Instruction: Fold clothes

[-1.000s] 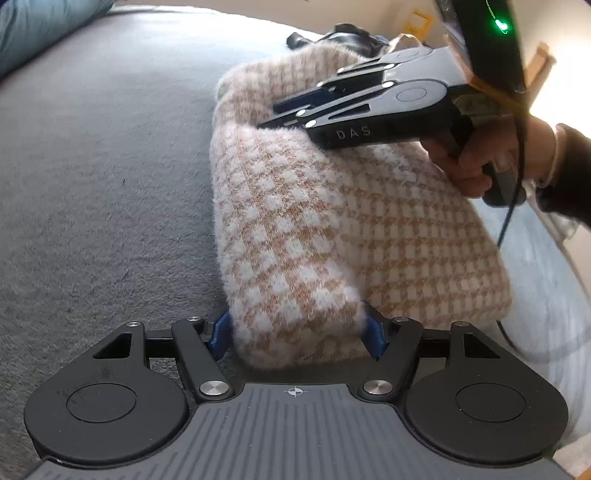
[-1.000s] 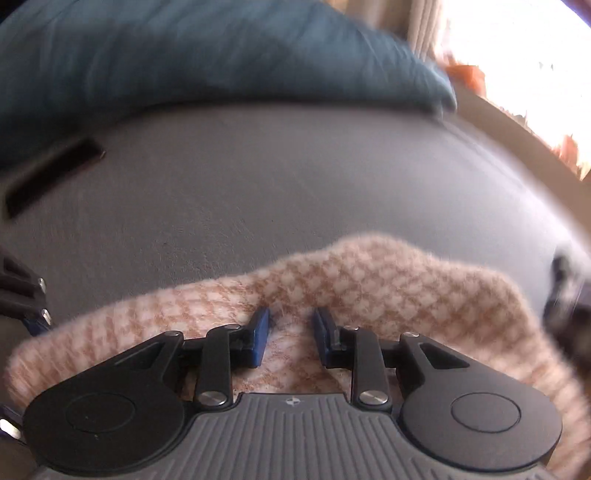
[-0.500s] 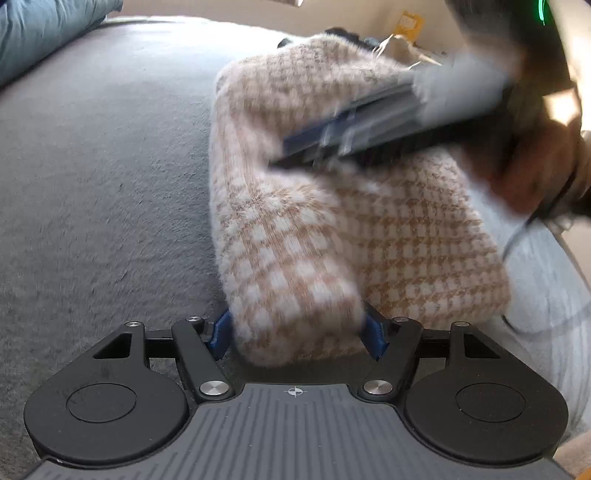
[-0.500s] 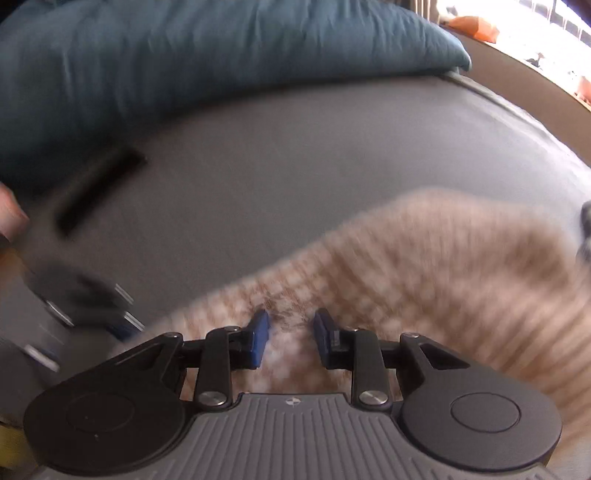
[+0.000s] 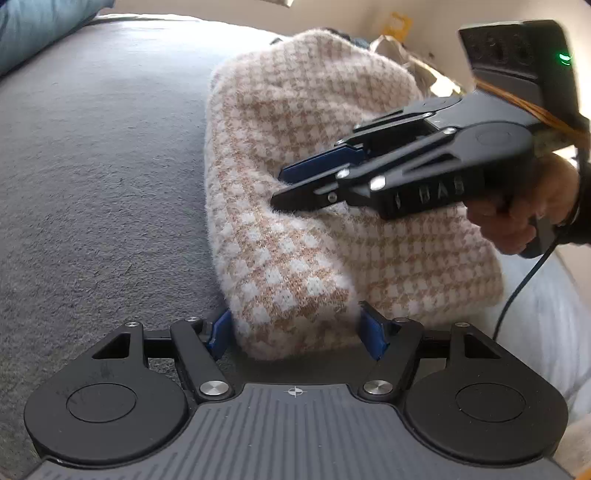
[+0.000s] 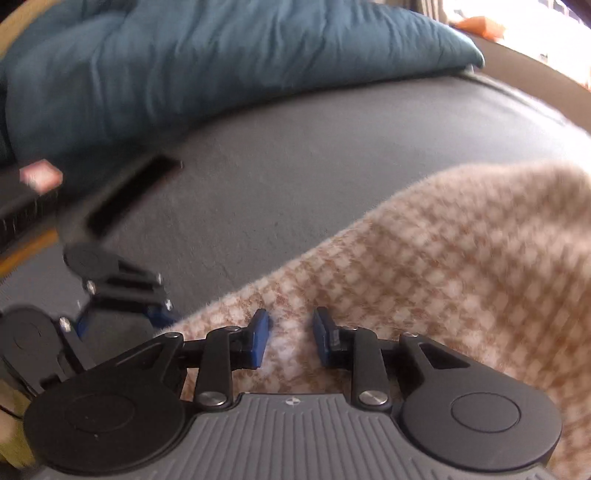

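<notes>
Both tools are black plastic: a ribbed grey deck, two round discs, silver screws and blue pads on the left gripper [image 5: 295, 332] and right gripper [image 6: 290, 338]. The right one bears pale letters, a green light upper right, a black cable; dark sleeve [image 5: 583, 218].

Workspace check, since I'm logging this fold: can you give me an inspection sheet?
Surface: grey bed cover, bare beside the garment.
Job's things: pink checked knit, folded into a thick bundle.
Clutter: yellow item beyond the knit, unclear.
Grippers: left gripper clamps the bundle's near end; right gripper has its pads in the knit's top, grip unclear.
Cables: black cable hangs from the right gripper's handle.
Surroundings: blue duvet, bright window.
</notes>
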Demonstrator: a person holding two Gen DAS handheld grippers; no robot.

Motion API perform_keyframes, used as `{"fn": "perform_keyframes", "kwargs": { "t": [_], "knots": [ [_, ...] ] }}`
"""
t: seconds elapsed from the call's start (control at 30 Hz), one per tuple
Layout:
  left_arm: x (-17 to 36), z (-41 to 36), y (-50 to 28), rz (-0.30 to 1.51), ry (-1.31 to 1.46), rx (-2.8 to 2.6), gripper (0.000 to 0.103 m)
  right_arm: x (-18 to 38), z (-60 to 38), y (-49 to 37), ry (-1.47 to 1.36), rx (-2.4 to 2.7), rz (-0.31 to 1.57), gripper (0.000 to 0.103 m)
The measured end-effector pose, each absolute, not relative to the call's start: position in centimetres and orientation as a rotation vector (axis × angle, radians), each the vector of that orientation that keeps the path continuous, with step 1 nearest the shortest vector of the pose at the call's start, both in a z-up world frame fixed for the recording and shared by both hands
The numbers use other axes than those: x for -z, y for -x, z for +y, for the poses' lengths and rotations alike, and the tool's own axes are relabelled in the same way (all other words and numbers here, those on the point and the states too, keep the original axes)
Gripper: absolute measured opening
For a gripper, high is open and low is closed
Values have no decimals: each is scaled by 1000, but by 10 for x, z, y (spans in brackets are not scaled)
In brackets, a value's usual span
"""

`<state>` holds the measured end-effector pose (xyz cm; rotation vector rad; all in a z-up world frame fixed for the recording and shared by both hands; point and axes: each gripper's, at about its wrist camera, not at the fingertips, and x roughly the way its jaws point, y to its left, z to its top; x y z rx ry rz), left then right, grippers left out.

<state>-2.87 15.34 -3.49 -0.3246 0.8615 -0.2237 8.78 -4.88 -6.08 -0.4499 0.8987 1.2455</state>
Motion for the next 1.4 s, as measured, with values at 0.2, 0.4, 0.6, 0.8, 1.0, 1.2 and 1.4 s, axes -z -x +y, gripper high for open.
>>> {"fn": "perform_keyframes", "kwargs": {
  "t": [0.2, 0.4, 0.6, 0.8, 1.0, 1.2, 1.4],
  "knots": [
    [18, 159, 51, 862, 268, 239, 66, 25, -48, -68, 538, -1212, 834, 28],
    [7, 163, 63, 855, 188, 173, 66, 38, -59, -44, 528, -1276, 840, 27],
    [7, 138, 47, 825, 138, 232, 66, 54, -60, -32, 552, -1237, 793, 26],
    [-5, 149, 38, 816, 177, 221, 67, 14, -97, -28, 460, -1123, 749, 27],
    [-33, 148, -15, 709, 142, 240, 66, -10, -138, -54, 427, -921, 722, 27],
    [-55, 96, -107, 544, 91, 339, 54, -16, -144, -69, 429, -860, 640, 27],
    [-26, 30, -175, 603, -113, 352, 31, 12, -153, -73, 517, -841, 654, 24]
  ]
}}
